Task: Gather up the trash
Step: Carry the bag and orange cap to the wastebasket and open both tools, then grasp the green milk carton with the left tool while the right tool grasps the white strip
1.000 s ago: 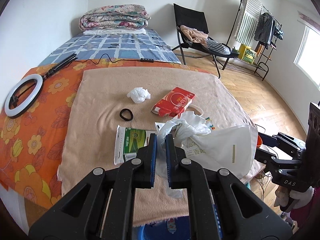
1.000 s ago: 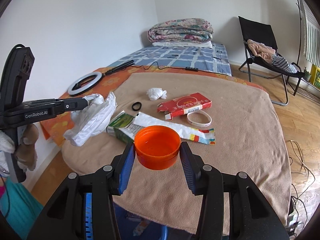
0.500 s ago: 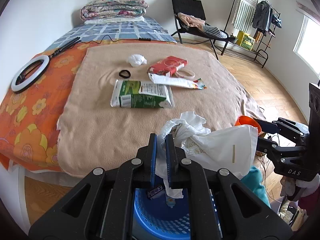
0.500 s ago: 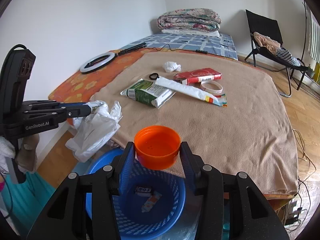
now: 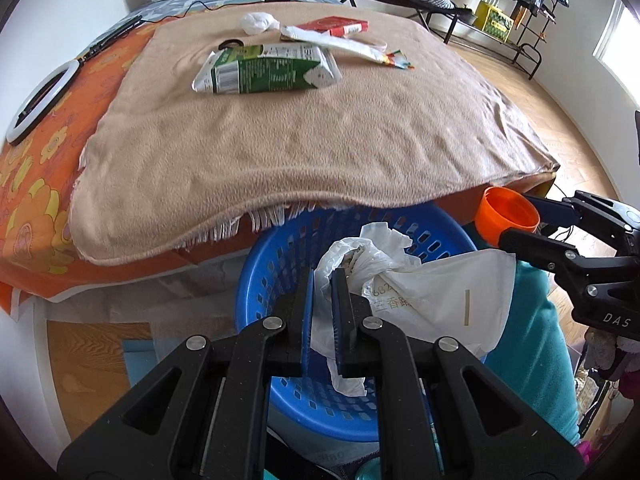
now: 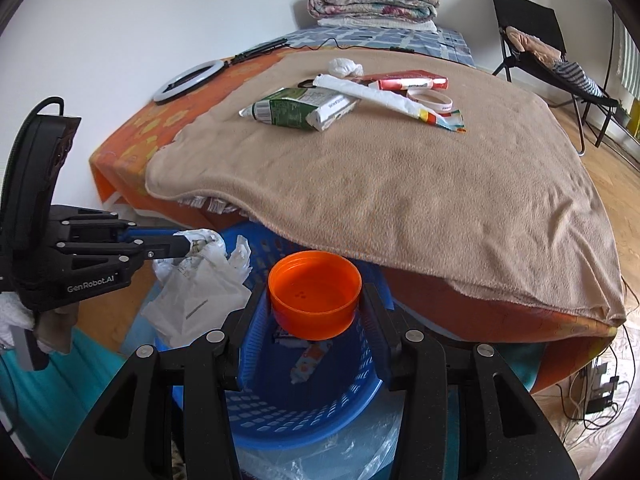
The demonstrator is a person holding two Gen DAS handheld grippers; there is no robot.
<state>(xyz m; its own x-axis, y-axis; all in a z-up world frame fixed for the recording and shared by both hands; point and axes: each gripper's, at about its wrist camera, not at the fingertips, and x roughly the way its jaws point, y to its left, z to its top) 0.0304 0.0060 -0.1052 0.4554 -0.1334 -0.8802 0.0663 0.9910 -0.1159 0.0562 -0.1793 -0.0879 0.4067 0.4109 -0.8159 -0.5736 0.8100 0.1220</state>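
White crumpled plastic bag (image 5: 420, 292) is pinched between the closed fingers of the left gripper (image 5: 322, 280), above the blue basket (image 5: 272, 280). An orange cup (image 6: 315, 294) is clamped by the right gripper (image 6: 316, 300) over the same basket, where some wrappers (image 6: 308, 360), perhaps, are seen. Farther, a green carton (image 5: 268, 70) is left on the beige blanket (image 5: 320, 140).

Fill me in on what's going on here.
A person is clearing trash off a bed with two handheld grippers. The left gripper is shut on a white plastic bag and the right gripper is shut on an orange cap, both over a blue basket that already holds a few wrappers. A green carton, red box and crumpled tissue lie on the tan blanket.
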